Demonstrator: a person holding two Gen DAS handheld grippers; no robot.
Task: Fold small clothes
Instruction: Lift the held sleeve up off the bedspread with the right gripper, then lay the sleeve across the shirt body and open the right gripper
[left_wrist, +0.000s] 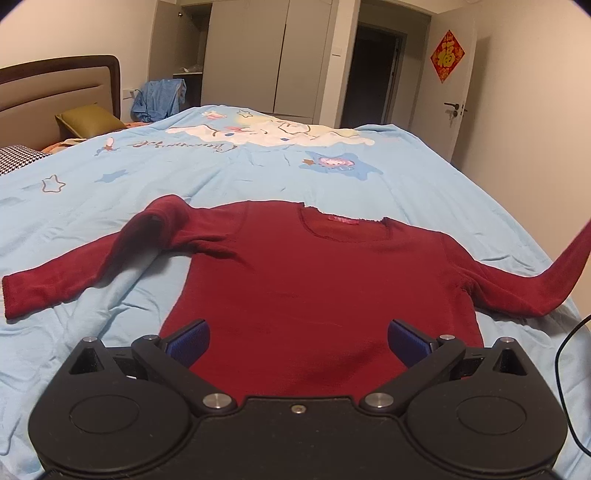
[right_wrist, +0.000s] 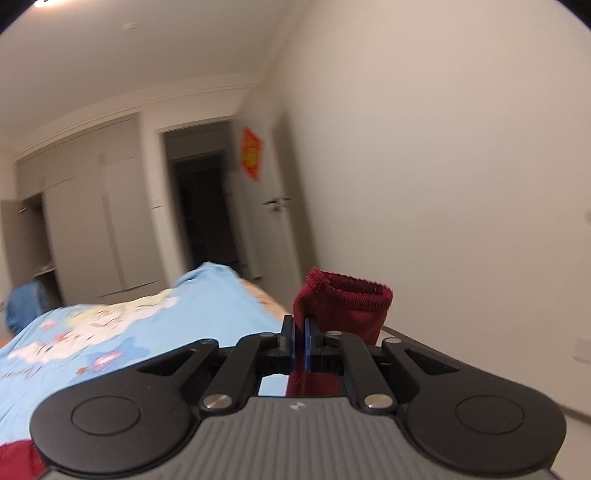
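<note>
A dark red long-sleeved sweater lies flat on the light blue bed cover, neckline away from me. Its left sleeve rests spread out on the cover. Its right sleeve rises off the bed toward the frame's right edge. My left gripper hovers open above the sweater's hem, blue pads wide apart with nothing between them. In the right wrist view my right gripper is shut on the sleeve cuff, which stands up above the pads; the view is blurred.
A headboard and pillows sit at the far left. Blue clothing hangs near the wardrobe. A dark doorway and a door with a red decoration are behind. A black cable hangs at right.
</note>
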